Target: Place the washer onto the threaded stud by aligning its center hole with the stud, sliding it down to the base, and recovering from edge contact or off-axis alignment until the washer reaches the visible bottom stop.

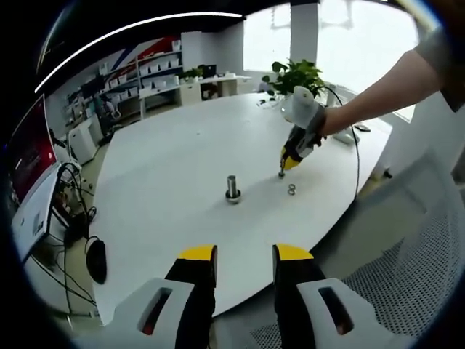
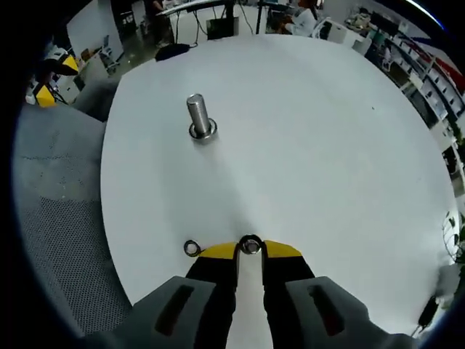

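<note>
On the white worktop (image 2: 327,145), the stud (image 2: 197,114) is standing upright on its base, well apart from both tools. Near the worktop's edge, the right tool (image 2: 249,248) is pinching a washer (image 2: 251,246) between its yellow tips, with the jaws nearly closed around it. A 2nd washer (image 2: 192,248) is lying flat just beside the tool's left tip, apart from it. Nothing is sitting on the stud's shaft above its base ring.

From the left gripper view, the left tool (image 1: 244,254) is hanging off the worktop's (image 1: 167,182) near edge, jaws standing partly apart and holding nothing. Across the worktop the right tool (image 1: 282,173) is reaching down in a person's hand (image 1: 314,125), its tips touching the surface to the right of the stud (image 1: 232,188). The loose washer (image 1: 291,189) is lying just beside those tips. A potted plant (image 1: 294,74) is sitting at the far edge, and a mesh chair (image 1: 407,269) is standing at the right.
</note>
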Available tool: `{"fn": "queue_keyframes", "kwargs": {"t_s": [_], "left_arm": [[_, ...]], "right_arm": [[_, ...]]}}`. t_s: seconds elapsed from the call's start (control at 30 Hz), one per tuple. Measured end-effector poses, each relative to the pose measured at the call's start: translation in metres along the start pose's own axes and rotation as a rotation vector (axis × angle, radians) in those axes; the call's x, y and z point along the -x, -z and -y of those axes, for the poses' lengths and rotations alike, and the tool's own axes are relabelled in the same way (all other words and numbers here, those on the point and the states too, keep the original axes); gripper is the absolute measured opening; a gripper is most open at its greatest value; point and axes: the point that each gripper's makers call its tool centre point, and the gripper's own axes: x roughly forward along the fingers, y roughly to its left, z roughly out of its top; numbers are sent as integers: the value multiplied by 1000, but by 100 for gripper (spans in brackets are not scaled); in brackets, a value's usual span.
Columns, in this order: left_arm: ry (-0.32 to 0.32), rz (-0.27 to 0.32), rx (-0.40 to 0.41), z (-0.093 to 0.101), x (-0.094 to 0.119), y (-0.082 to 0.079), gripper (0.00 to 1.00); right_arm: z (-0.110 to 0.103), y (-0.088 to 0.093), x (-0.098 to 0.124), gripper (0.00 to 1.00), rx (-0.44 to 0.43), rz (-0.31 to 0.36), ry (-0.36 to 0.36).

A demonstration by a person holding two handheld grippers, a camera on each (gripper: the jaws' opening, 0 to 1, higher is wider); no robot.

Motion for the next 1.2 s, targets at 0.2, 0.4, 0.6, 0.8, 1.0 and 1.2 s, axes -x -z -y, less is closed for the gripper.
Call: {"fn": "queue_keyframes", "kwargs": {"t_s": [0.2, 0.4, 0.6, 0.8, 1.0, 1.2], "left_arm": [[-3, -2, 7, -1, 0, 0, 29], [1, -2, 3, 0, -1, 0, 29], [0, -6, 3, 0, -1, 1, 29], [0, -6, 5, 0, -1, 1, 29], [-6, -12, 6, -1, -1, 2, 29], [-8, -10, 12, -2, 0, 1, 29]], "right_arm": [[1, 9, -10, 14, 10, -42, -2], [1, 12, -13, 14, -5, -47, -11], [2, 12, -15, 16, -27, -30, -1], [5, 14, -11, 19, -56, -18, 11], [6, 24, -4, 19, -72, -7, 17], [0, 34, 4, 20, -109, 8, 13]]}}
